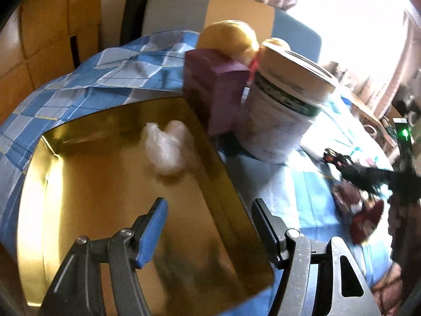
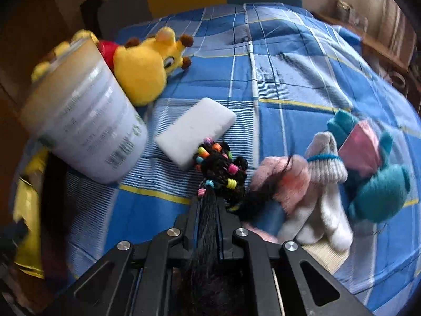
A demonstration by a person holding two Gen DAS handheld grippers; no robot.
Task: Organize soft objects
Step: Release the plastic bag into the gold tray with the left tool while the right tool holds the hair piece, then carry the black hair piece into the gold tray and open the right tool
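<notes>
A blue checked cloth covers the tabletop. On it sits a gold tin holding a white wad; the left gripper hangs over the tin, fingers wide and bare. Beside the tin stand a purple box and a tub, with a yellow plush behind. A white sponge lies near the tub. Socks and a teal toy lie right. The right gripper has its fingers closed on a beaded braid.
</notes>
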